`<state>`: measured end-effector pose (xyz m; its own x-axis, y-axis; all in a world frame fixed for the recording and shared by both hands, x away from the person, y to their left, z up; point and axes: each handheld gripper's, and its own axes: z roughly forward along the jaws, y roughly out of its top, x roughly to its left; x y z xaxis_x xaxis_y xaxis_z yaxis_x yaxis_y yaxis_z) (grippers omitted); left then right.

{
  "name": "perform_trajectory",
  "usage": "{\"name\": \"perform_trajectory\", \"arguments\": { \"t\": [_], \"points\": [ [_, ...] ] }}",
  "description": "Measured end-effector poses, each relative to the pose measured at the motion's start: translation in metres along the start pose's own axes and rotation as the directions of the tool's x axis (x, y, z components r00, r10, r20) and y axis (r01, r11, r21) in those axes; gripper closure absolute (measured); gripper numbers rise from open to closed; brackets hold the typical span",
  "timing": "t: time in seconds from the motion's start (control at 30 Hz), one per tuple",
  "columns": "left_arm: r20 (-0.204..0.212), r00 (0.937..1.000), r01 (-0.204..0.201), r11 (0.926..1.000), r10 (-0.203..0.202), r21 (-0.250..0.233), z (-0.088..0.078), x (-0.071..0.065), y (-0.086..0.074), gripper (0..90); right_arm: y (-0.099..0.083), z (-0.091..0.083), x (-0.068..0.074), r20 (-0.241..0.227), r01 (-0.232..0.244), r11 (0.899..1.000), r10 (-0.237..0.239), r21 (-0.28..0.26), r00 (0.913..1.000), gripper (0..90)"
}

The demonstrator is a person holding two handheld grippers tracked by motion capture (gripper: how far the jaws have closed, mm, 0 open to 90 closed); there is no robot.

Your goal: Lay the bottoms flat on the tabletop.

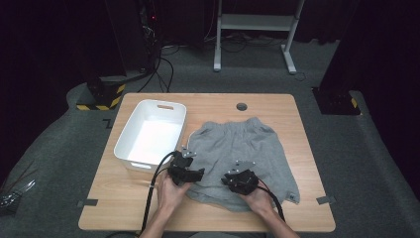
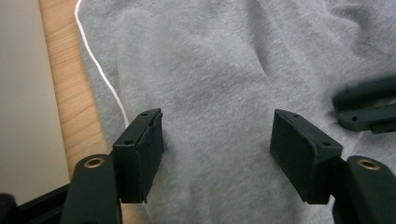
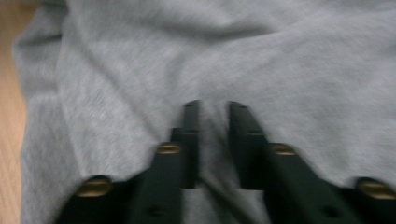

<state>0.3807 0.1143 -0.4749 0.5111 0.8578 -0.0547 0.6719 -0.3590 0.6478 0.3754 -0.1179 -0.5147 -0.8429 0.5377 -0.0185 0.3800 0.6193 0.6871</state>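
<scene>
The grey shorts (image 1: 240, 151) are lying just beside the white bin (image 1: 148, 133). The right gripper (image 3: 212, 109) is pinching fabric; the left gripper (image 2: 215, 140) is hanging wide open, holding nothing, so lifting now may bunch the shorts unevenly.

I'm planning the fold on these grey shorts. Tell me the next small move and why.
Probably close the left gripper on the cloth: its fingers stand apart over the grey shorts, while the right gripper looks pinched on a ridge of fabric. With both holding, the near edge could be lifted together.
</scene>
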Motion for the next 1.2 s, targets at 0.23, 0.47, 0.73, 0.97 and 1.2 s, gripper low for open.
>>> {"name": "perform_trajectory", "arguments": {
  "t": [0.23, 0.47, 0.73, 0.97, 1.2],
  "points": [
    [-0.020, 0.9998, 0.000, 0.9995, 0.001, 0.032, 0.009, 0.004, 0.003, 36.3, -0.008, -0.026, 0.004, 0.019, 0.016, 0.999, -0.015, -0.036, 0.9997, 87.7],
    [-0.031, 0.9994, 0.020, 0.9971, -0.017, 0.074, 0.027, 0.007, 0.001, 36.8, -0.004, -0.029, 0.033, -0.073, 0.052, 0.992, -0.061, -0.114, 0.9955, 74.1],
    [-0.044, 0.9990, 0.014, 0.9966, -0.010, 0.081, 0.033, 0.007, -0.001, 37.8, 0.006, 0.009, 0.050, -0.097, 0.079, 0.995, -0.084, -0.056, 0.9917, 68.9],
    [-0.059, 0.9982, 0.016, 0.9959, -0.011, 0.089, 0.036, 0.009, 0.002, 40.4, 0.004, 0.002, 0.058, -0.104, 0.162, 0.986, -0.166, -0.047, 0.9806, 88.4],
    [-0.084, 0.9965, 0.007, 0.9942, 0.002, 0.107, 0.038, 0.010, 0.005, 42.3, -0.008, -0.019, 0.076, -0.227, 0.246, 0.967, -0.255, -0.064, 0.9400, 88.0]
  ]
}}
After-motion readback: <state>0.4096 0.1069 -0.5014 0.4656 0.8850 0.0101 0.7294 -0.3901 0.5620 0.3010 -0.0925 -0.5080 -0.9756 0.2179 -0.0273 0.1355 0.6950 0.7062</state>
